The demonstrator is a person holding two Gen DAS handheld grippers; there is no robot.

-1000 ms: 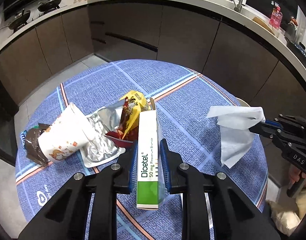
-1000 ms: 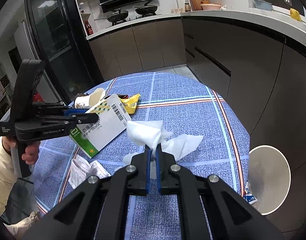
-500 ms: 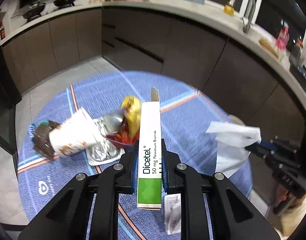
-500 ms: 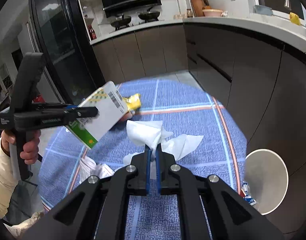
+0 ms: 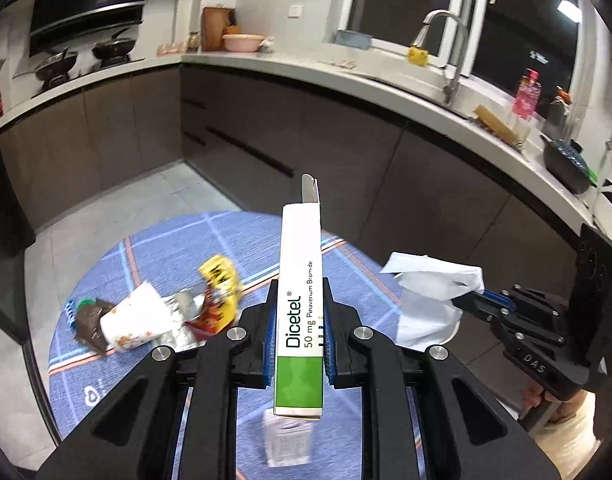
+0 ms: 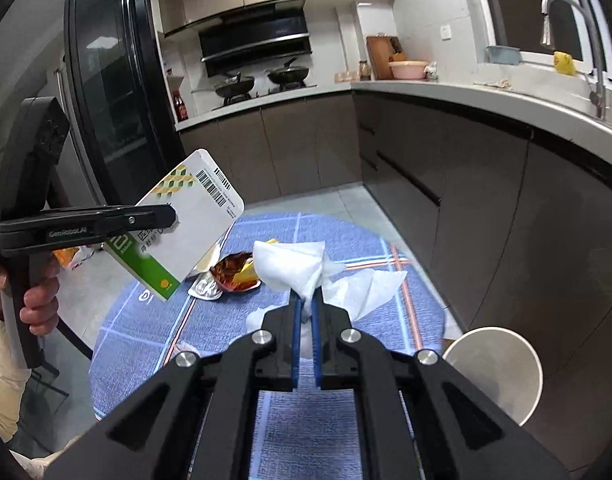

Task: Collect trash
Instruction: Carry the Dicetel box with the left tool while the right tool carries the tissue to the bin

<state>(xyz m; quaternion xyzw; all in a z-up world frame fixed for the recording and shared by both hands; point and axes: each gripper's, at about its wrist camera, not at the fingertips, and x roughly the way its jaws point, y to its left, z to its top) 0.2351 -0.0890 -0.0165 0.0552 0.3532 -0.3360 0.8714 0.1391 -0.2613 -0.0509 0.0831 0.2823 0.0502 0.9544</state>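
My left gripper (image 5: pixel 298 312) is shut on a white and green Dicetel medicine box (image 5: pixel 299 304), held upright well above the round blue table (image 5: pixel 165 248). The box also shows in the right wrist view (image 6: pixel 185 224), lifted at the left. My right gripper (image 6: pixel 304 312) is shut on a white tissue (image 6: pixel 293 268), which also shows in the left wrist view (image 5: pixel 430 296). On the table lie a paper cup (image 5: pixel 133 324), a foil wrapper (image 5: pixel 185 304), a yellow and red snack bag (image 5: pixel 219 296) and a crumpled paper (image 5: pixel 285 440).
A white round bin (image 6: pixel 502 364) stands on the floor at the table's right edge. Dark kitchen cabinets (image 5: pixel 346 152) curve behind the table. A tall black door (image 6: pixel 101 120) stands at the left.
Both grippers have risen above the table with the box and the tissue, and both views have tilted up toward the kitchen. The trash on the table has not moved.
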